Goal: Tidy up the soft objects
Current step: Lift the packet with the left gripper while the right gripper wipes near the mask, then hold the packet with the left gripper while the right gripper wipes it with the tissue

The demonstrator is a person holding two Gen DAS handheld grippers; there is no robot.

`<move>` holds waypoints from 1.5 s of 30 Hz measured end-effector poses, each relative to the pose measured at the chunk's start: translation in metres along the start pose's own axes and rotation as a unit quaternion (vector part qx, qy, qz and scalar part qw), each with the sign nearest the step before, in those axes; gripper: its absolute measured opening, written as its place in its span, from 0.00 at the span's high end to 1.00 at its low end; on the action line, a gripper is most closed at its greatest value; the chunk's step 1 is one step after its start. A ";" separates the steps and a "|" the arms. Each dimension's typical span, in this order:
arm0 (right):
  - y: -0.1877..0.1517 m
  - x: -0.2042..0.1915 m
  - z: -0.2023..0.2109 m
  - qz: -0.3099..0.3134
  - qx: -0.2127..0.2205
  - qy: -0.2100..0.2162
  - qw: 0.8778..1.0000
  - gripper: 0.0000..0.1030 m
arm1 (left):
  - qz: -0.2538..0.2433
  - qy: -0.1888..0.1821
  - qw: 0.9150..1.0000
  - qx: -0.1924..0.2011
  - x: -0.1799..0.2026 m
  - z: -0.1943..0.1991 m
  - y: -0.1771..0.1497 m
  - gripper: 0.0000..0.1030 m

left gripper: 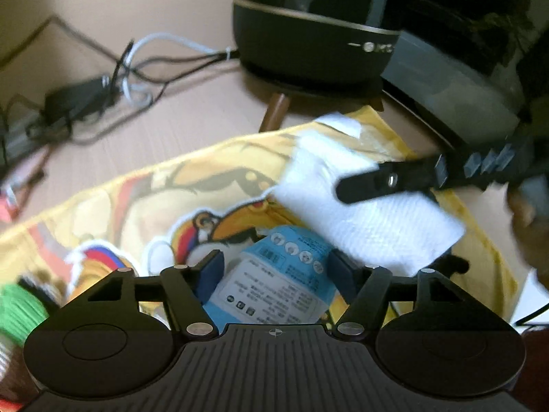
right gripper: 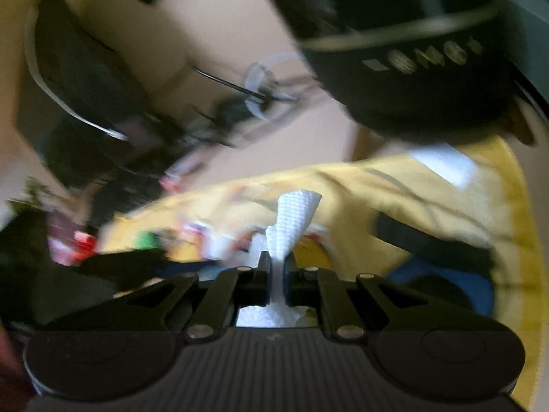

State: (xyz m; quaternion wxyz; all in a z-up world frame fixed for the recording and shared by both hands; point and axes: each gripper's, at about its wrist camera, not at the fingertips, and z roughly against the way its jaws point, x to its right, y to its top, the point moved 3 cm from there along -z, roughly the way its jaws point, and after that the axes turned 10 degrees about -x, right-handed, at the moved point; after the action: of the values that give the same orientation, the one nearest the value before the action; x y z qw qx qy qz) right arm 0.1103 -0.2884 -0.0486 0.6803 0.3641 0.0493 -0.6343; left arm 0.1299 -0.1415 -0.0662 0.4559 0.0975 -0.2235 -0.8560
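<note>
Under me is a beige floor (left gripper: pixel 192 116); a big dark rounded appliance (left gripper: pixel 308 44) stands on wooden legs at the far side, with a tangle of black and white cables (left gripper: pixel 113 86) to its left. Nearer, a yellow cloth (left gripper: pixel 144 199) printed with cartoon toucans is spread on the floor. A white paper towel (left gripper: pixel 370 213) hangs over its right part. My right claw (right gripper: pixel 275 267) is pinched tight on a bunched corner of that towel, which sticks up between the fingers; right view is badly motion-blurred. From the left camera, that claw's black finger (left gripper: pixel 374 185) crosses the towel. My left claw (left gripper: pixel 276 274) is spread wide, gripping nothing, blue pads either side of a blue-and-white packet (left gripper: pixel 274 285) lying on the cloth; contact unclear. Green object (left gripper: pixel 17 309) at far left, too blurred to identify.
</note>
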 end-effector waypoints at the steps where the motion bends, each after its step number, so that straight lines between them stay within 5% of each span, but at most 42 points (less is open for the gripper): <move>1: 0.002 -0.007 0.002 0.006 0.002 0.020 1.000 0.92 | -0.006 0.003 1.000 0.003 0.002 0.001 0.000 0.31; 4: 0.001 -0.025 -0.008 0.036 -0.014 0.034 0.999 0.92 | -0.017 0.006 1.000 0.005 0.006 0.001 0.002 0.30; 11: -0.008 -0.002 -0.029 0.041 -0.041 -0.081 0.995 0.92 | -0.007 0.010 1.000 0.009 -0.007 0.013 -0.003 0.20; 14: -0.010 0.016 -0.021 0.013 -0.039 -0.091 0.995 0.92 | -0.037 0.023 0.999 0.015 -0.007 0.019 -0.008 0.09; 26: -0.013 0.013 -0.011 0.014 -0.028 -0.082 0.996 0.91 | -0.152 0.046 0.987 -0.015 0.013 0.001 -0.031 0.10; 29: -0.015 0.012 -0.009 0.016 -0.031 -0.081 0.996 0.91 | -0.168 0.077 0.983 -0.011 0.014 -0.008 -0.033 0.13; 32: -0.014 0.013 -0.007 0.013 -0.027 -0.085 0.996 0.91 | -0.110 0.060 0.992 -0.010 0.002 -0.008 -0.020 0.29; 35: -0.010 0.012 -0.001 0.011 -0.012 -0.079 0.997 0.91 | 0.003 -0.024 0.999 -0.024 -0.025 -0.001 -0.004 0.30; 40: 0.003 -0.004 0.021 0.006 0.040 -0.016 0.999 0.91 | 0.130 -0.092 0.986 -0.044 -0.053 0.000 0.002 0.30; 43: 0.008 -0.021 0.022 0.025 0.044 0.039 0.998 0.91 | 0.159 -0.096 0.981 -0.057 -0.056 0.001 0.002 0.30; 45: 0.009 -0.028 0.014 0.030 0.039 0.038 0.998 0.91 | 0.164 -0.090 0.980 -0.063 -0.055 0.000 0.003 0.30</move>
State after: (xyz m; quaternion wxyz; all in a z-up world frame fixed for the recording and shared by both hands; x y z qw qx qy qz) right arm 0.1071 -0.2735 -0.0194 0.6819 0.4159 0.0392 -0.6005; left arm 0.1630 -0.0977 -0.0664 0.5733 -0.0473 -0.2223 -0.7872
